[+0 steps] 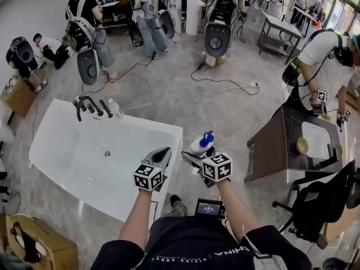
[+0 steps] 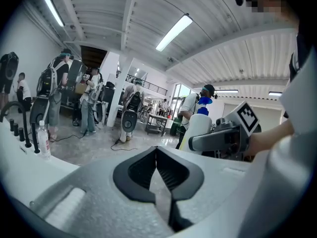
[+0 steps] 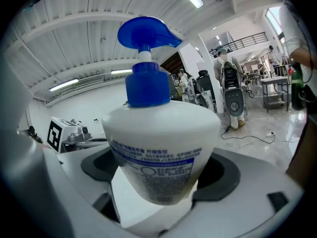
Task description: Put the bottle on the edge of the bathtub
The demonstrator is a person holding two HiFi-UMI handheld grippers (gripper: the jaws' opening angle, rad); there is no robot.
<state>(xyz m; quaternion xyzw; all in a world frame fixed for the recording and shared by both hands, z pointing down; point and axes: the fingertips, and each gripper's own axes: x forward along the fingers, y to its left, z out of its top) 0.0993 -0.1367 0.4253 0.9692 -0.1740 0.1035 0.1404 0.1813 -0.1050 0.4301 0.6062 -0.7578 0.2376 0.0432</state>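
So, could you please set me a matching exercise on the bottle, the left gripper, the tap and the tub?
Things:
1. bottle
2. left gripper
3. tap
4. tub

States or places:
A. shut on nothing
B. white, with a drain in its floor
C. held in the right gripper
D. black, on the tub's rim

Pairs: 1-C, 2-A, 3-D, 4-B.
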